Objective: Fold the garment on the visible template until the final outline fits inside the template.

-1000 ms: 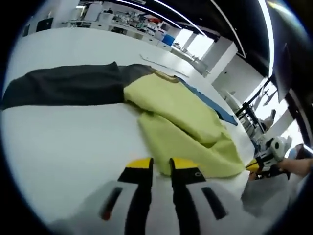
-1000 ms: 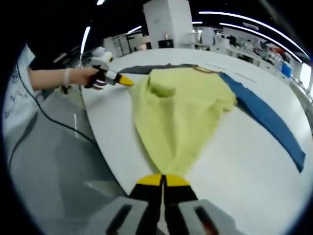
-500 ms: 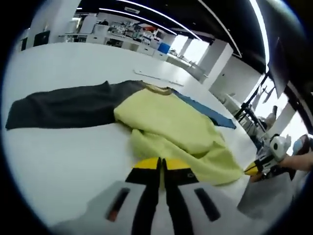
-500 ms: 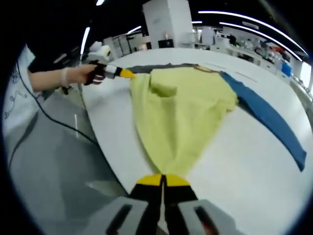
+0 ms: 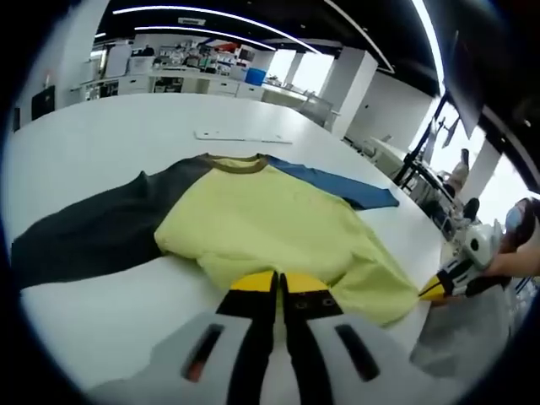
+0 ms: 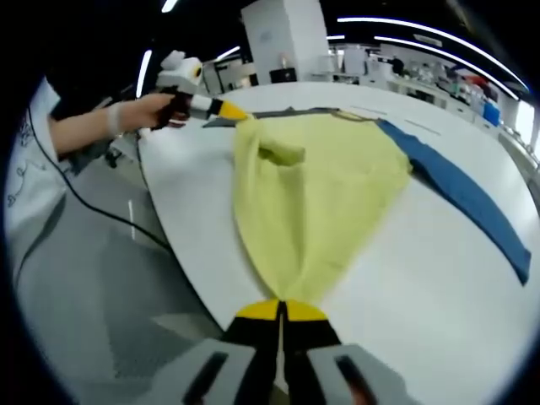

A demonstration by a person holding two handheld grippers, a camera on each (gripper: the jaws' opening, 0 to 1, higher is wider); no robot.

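Yellow-green knit cloth forms the body of a long-sleeved garment (image 5: 278, 232) spread on a smooth white round table (image 5: 101, 126). One sleeve is dark grey (image 5: 93, 232), the other sleeve is blue (image 5: 333, 181), and a brownish band rims the collar (image 5: 236, 164).

Left gripper view: the left gripper (image 5: 277, 283) rises from the bottom with its yellow-tipped black jaws pressed together on the near edge of the yellow cloth. The grey sleeve stretches away to its left, the blue sleeve beyond and to its right. Far to the right, the right gripper (image 5: 432, 291) pinches a corner of the hem at the table edge, held by a person's hand (image 5: 506, 266).

Right gripper view: the right gripper (image 6: 280, 310) has its jaws closed on a hem corner, and the cloth fans out ahead from that point in soft creases, with a small raised fold (image 6: 283, 153) near the far left. The left gripper (image 6: 232, 111) grips the far left edge. The blue sleeve (image 6: 460, 194) lies flat to the right.
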